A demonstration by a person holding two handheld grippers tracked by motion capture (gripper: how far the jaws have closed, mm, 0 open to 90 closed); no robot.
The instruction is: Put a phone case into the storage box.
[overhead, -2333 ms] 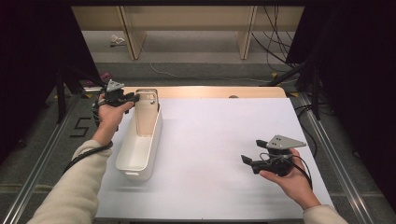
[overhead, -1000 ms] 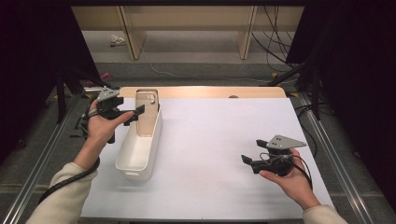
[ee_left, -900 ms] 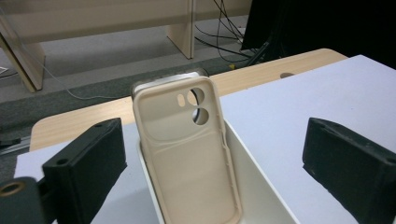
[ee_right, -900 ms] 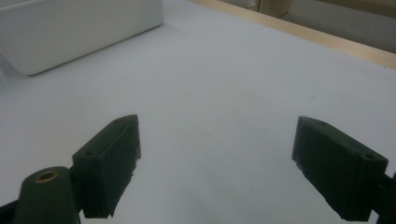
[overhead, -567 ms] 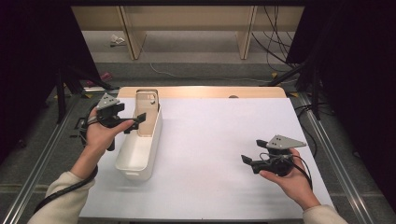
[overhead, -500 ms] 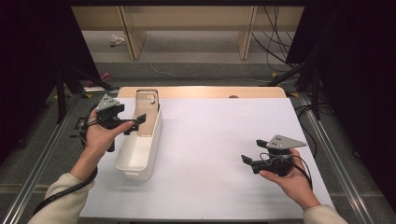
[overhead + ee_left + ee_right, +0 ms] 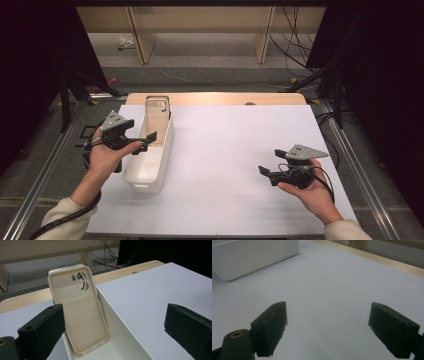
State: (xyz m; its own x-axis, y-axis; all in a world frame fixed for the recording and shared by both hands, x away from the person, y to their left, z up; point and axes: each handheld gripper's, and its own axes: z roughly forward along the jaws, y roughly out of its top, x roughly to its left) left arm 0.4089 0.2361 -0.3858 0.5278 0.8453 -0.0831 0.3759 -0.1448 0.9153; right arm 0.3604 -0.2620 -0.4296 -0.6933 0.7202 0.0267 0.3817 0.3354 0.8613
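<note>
Worktop [image 7: 225,150]: a white bin [image 7: 149,155] stands near the left edge, long side running front to back. A beige phone case [image 7: 79,310] leans upright against the bin's far end wall, foot on the bin floor, apparently propped for easy access. Left gripper [image 7: 142,140] hovers at the bin's left rim, jaws apart, empty, aimed at the case. Right gripper [image 7: 265,172] sits near the right front corner, jaws apart, empty, seemingly idle.
</note>
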